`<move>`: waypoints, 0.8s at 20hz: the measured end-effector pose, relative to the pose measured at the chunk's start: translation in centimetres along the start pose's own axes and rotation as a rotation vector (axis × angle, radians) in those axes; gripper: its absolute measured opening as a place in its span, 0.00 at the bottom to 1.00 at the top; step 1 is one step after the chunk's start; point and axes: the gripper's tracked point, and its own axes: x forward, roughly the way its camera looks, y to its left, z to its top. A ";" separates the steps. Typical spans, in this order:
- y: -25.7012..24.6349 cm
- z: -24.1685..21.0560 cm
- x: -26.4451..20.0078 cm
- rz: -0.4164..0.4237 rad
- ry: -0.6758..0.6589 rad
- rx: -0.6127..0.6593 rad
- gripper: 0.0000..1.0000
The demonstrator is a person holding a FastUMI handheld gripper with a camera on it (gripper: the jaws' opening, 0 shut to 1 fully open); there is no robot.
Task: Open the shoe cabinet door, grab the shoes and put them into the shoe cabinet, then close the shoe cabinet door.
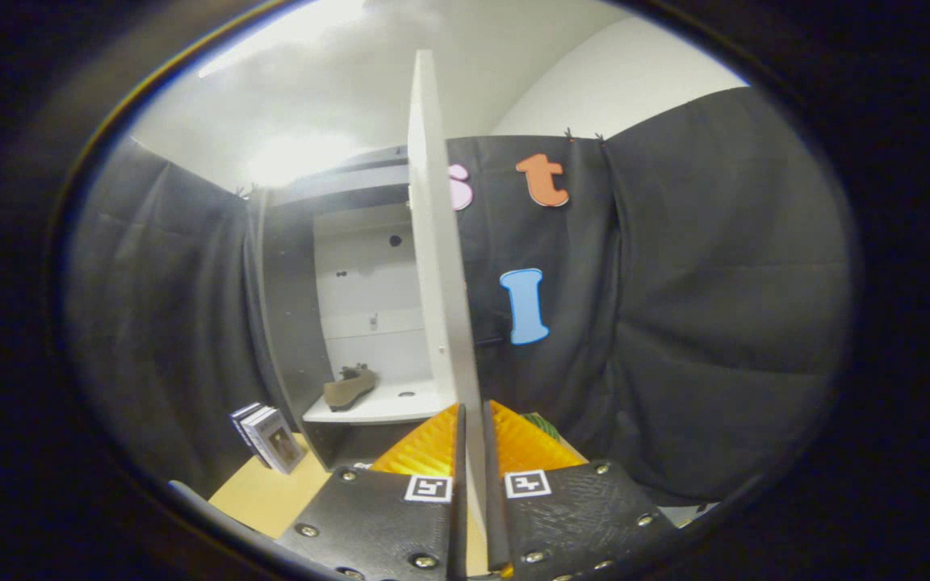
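Lower left of frame: books leaning on the desk, just beside the shoe cabinet. Left of centre: cabinet open, one shoe on its white shelf. Centre: cabinet door seen edge-on, running top to bottom. Bottom centre: gripper w/ jaws closed on the door's edge, one finger each side.

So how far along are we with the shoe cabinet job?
Nearly finished. A shoe already sits on the shelf inside the shoe cabinet. The gripper is shut on the edge of the open door, one finger on each face. Left: swing the door closed.
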 end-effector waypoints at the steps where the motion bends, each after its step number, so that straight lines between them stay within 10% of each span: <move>1: 0.9 -0.2 -0.2 0.024 -0.002 -0.003 0.09; 16: 11.8 -19.8 2.1 0.281 0.303 -0.033 0.16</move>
